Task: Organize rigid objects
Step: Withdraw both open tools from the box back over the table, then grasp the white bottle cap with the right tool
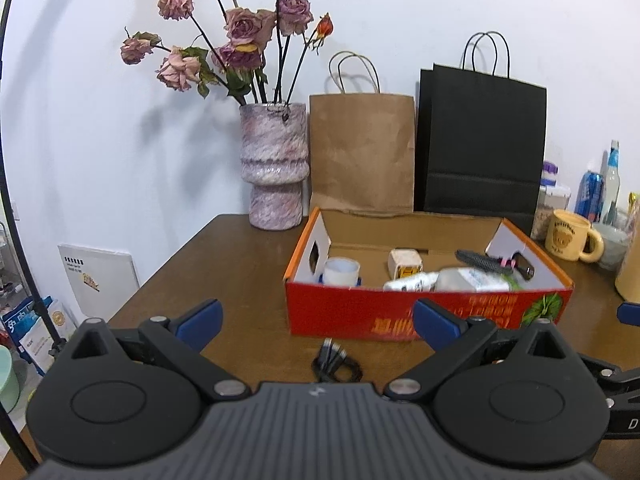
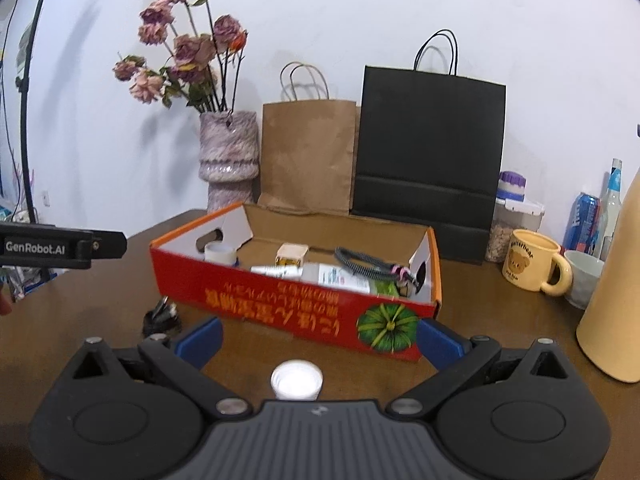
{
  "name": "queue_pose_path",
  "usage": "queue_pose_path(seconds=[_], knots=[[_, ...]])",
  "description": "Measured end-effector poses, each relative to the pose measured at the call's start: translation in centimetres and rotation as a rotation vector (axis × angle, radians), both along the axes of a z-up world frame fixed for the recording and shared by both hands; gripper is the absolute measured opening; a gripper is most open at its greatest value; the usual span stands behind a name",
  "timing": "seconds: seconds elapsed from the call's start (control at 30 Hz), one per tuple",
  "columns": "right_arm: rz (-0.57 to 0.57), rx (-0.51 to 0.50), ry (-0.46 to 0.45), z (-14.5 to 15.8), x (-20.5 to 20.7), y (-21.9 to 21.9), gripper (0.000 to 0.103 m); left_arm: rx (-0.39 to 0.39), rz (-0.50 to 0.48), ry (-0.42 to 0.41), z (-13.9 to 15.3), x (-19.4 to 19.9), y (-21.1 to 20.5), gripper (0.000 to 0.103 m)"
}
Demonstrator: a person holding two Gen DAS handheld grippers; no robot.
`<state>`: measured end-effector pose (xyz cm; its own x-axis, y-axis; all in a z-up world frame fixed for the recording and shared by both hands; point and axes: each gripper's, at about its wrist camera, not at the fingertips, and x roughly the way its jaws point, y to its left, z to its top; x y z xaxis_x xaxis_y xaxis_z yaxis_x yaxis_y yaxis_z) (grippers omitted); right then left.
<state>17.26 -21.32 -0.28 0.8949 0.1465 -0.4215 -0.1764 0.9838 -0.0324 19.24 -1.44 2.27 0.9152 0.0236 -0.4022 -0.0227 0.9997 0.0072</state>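
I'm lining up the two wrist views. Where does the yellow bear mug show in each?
Left wrist view: yellow bear mug at far right, right of the red cardboard box.
Right wrist view: mug right of centre, again right of the box.
Shared landmark: black paper bag behind the box.
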Motion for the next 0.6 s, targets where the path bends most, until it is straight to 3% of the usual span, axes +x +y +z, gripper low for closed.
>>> queue_pose_path(seconds=[0.6], knots=[[0.007, -0.043, 0.090, -3.4, -2.0, 1.2, 0.103, 0.024, -0.063, 0.154, -4.8, -1.5, 0.7, 0.103]])
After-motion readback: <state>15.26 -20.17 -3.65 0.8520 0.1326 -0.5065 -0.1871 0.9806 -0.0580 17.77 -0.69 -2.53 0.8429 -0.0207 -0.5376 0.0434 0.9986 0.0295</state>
